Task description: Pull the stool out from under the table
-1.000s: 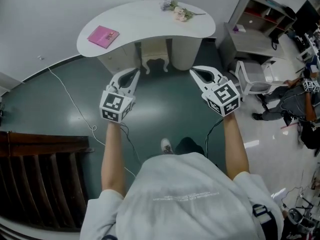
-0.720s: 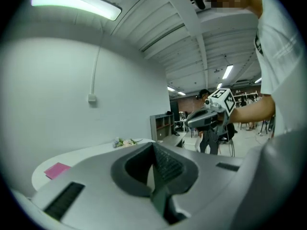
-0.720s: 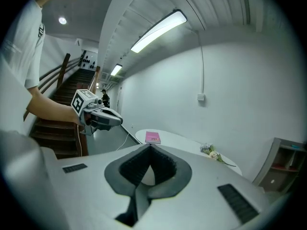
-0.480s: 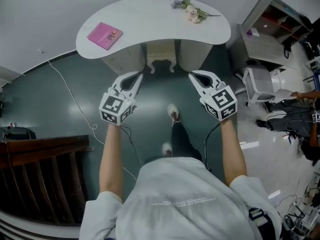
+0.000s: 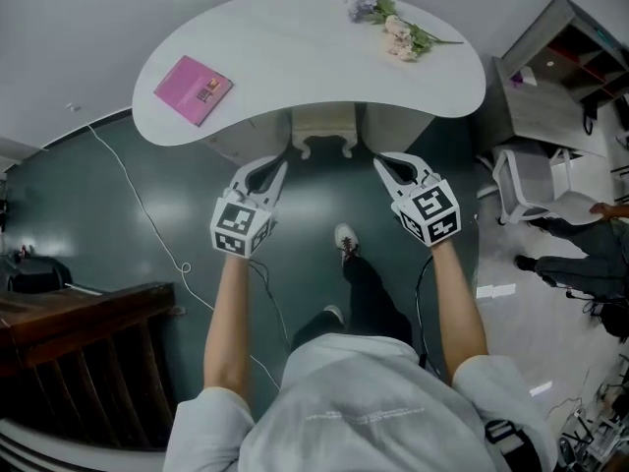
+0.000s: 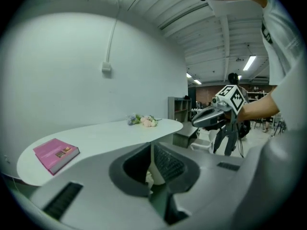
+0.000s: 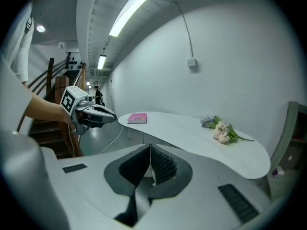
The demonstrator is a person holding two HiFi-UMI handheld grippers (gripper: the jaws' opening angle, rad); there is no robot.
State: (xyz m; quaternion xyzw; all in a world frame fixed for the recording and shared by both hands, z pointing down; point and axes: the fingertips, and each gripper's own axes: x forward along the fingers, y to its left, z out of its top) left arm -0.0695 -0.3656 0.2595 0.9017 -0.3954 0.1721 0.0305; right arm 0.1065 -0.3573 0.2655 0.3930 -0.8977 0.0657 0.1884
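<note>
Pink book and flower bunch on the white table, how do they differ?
The pink book is a flat rectangle; the flower bunch is a loose spray of pale pink and purple blooms on green stems. In the head view the pink book lies near the left end, the flower bunch near the right end. Both rest on the white table.

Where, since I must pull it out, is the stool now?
Head view, top centre: the stool sits tucked under the white table, midway along its near edge.
</note>
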